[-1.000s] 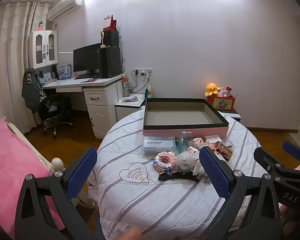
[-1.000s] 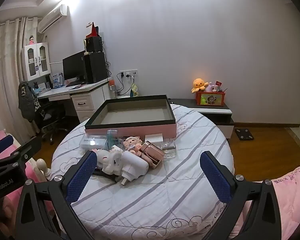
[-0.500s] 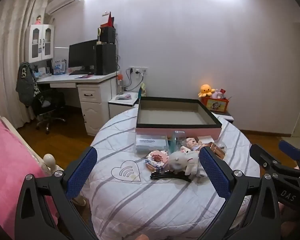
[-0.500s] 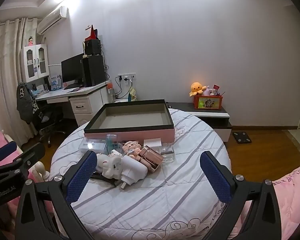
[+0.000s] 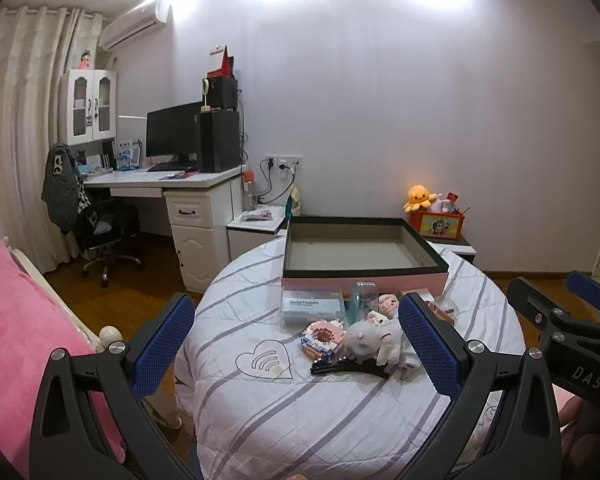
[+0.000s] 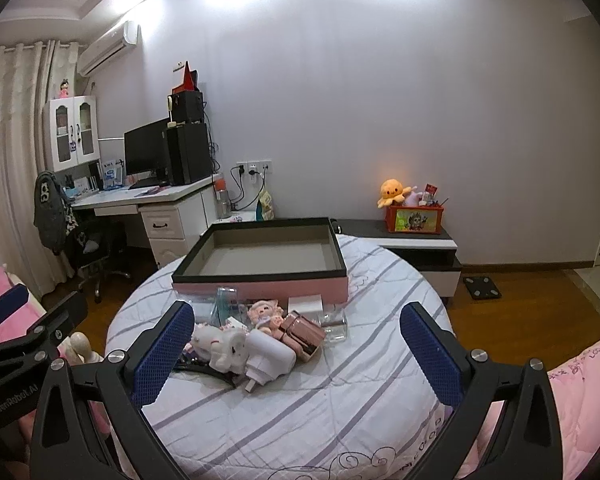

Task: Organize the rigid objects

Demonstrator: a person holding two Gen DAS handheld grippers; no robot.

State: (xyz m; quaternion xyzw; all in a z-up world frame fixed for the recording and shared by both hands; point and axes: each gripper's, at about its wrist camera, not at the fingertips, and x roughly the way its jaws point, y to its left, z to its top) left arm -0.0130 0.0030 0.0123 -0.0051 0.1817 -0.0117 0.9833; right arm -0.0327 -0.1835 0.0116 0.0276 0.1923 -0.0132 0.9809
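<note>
Both the left claw (image 5: 300, 344) and right claw (image 6: 296, 350) hang spread wide and empty above the round striped-quilted bed (image 6: 340, 408), where small rigid items lie heaped just before the empty black-rimmed pink box (image 6: 260, 256). Probably best: descend squarely on one outlying piece, like the black hair clip (image 5: 348, 368), whose long axis runs left-right, closing across its narrow width.
</note>
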